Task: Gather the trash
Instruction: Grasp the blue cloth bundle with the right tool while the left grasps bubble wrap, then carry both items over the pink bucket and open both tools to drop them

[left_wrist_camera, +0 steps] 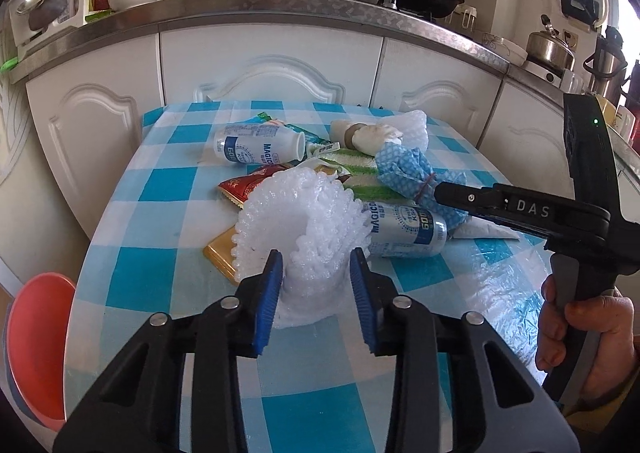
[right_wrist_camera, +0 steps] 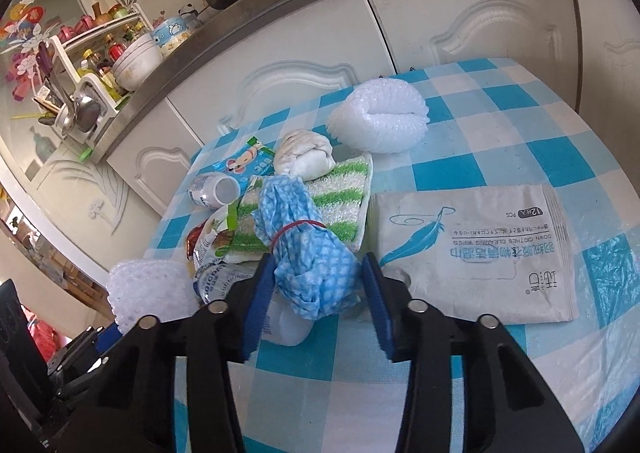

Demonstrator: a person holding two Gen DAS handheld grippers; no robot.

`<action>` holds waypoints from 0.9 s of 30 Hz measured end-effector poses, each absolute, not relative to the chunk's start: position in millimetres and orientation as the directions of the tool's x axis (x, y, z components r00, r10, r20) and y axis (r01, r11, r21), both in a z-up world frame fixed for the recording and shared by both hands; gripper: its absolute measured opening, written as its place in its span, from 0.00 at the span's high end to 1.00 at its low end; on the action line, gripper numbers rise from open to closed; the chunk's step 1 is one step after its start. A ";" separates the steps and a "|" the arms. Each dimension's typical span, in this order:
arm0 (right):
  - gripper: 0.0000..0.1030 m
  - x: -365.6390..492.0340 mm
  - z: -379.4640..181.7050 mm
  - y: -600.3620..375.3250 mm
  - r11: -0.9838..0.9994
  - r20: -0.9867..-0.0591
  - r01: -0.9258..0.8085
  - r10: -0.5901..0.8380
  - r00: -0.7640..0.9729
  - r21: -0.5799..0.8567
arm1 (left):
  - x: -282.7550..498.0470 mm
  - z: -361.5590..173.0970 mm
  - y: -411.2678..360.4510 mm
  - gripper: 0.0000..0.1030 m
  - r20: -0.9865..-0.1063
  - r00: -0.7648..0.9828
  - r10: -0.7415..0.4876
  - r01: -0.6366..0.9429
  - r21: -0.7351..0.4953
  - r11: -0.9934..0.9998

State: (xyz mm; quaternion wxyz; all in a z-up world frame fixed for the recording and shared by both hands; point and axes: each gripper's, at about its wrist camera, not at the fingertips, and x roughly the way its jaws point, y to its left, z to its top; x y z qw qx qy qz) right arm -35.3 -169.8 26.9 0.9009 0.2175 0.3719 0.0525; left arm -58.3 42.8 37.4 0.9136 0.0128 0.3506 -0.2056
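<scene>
Trash lies on a blue-and-white checked table (left_wrist_camera: 132, 273). My left gripper (left_wrist_camera: 316, 265) is open, its blue pads on either side of a white foam net (left_wrist_camera: 296, 221), which also shows in the right wrist view (right_wrist_camera: 148, 289). My right gripper (right_wrist_camera: 318, 271) is open around the end of a blue cloth bundle (right_wrist_camera: 308, 249) tied with a red band; it shows in the left wrist view (left_wrist_camera: 456, 193). Two white bottles (left_wrist_camera: 260, 143) (left_wrist_camera: 404, 231), snack wrappers (left_wrist_camera: 248, 187) and a wipes pack (right_wrist_camera: 472, 253) lie nearby.
A green striped towel (right_wrist_camera: 340, 193), a rolled white cloth (right_wrist_camera: 306, 157) and a second foam net (right_wrist_camera: 380, 121) lie behind. A red basin (left_wrist_camera: 36, 345) sits left of the table. White cabinets (left_wrist_camera: 280, 65) and a cluttered counter stand behind.
</scene>
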 end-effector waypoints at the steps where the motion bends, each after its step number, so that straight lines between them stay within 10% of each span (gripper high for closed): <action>1: 0.64 -35.8 26.7 -169.4 0.903 -0.651 0.070 0.251 0.717 0.424 | -58.4 37.0 42.6 0.70 -0.647 0.667 -0.370 0.386 -0.125 0.914; 27: 0.78 -81.2 96.4 -86.4 0.916 -0.595 -0.099 0.332 0.731 0.389 | -108.2 82.5 166.0 0.78 -0.555 0.793 -0.252 0.193 -0.164 0.967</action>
